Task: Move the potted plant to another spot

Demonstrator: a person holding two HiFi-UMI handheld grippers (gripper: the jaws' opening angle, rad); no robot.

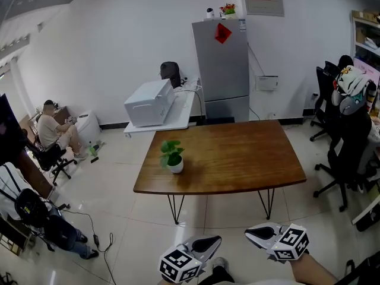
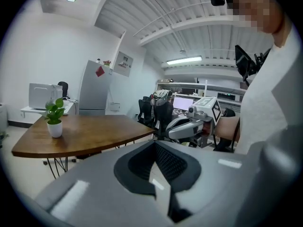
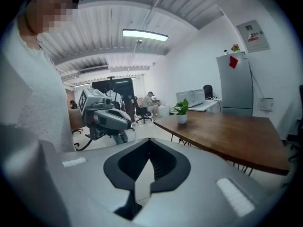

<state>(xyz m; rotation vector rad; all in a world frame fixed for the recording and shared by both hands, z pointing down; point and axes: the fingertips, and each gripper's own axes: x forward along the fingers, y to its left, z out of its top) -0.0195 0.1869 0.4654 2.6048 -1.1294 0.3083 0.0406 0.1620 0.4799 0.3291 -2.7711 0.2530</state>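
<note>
The potted plant [image 1: 172,156] stands alone on the desk [image 1: 237,153], close to its left edge and nearer the front corner than the back one. That leaves plenty of bare wood for a new spot. The left tongs [image 1: 206,243] and right tongs [image 1: 260,233] are both closed on nothing. They are held low, well short of the desk's near edge, so this is probably the approach. A fridge [image 1: 221,64], a white machine [image 1: 149,103] and an office chair [image 1: 350,153] ring the desk, but none blocks the way.
</note>
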